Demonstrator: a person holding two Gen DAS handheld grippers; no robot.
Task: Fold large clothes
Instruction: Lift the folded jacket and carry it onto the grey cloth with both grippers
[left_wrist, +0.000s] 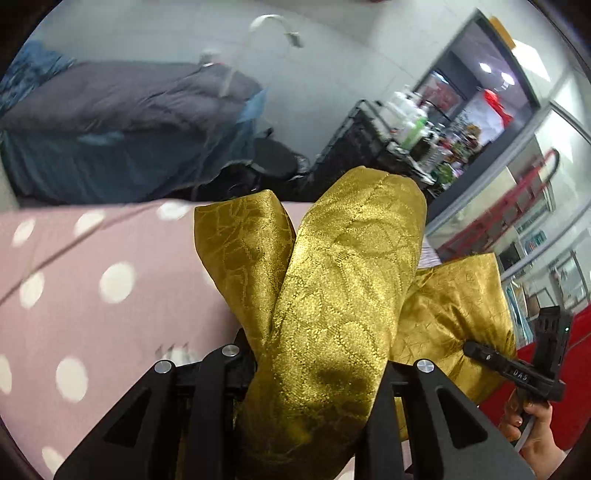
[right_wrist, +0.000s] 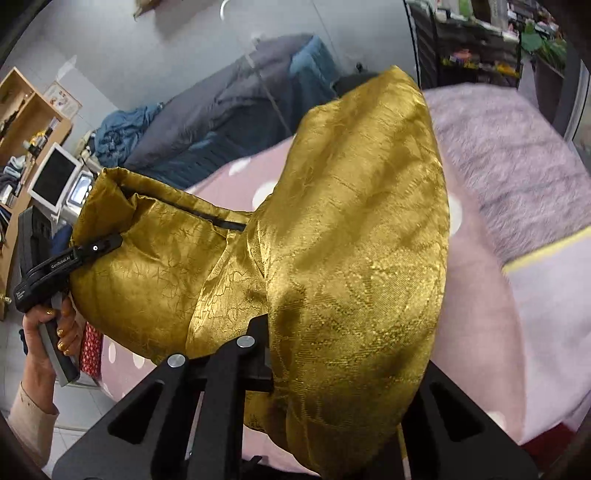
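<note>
Fig.: One gold garment (right_wrist: 354, 236) is hanging between two tools above the pink dotted bed (left_wrist: 92, 280), w/ folds draping over both cameras. Left tool (right_wrist: 96, 248) is pinching a gathered edge of the cloth, seen from the right wrist view; a hand (right_wrist: 48, 332) is gripping its handle. Right tool (left_wrist: 476, 349) is clamping the opposite edge, w/ fabric bunching at its tips. Both are closed on cloth.

Risk, as judged: the slick satin-like weave is likely sliding out of a narrow pinch if the pull becomes uneven; the bunched mass is also blocking sight of the bed, so the fold may be landing crooked.

Count: 1 garment, 2 tools, 1 bed beneath, 1 grey bed (left_wrist: 122, 96) behind.
</note>
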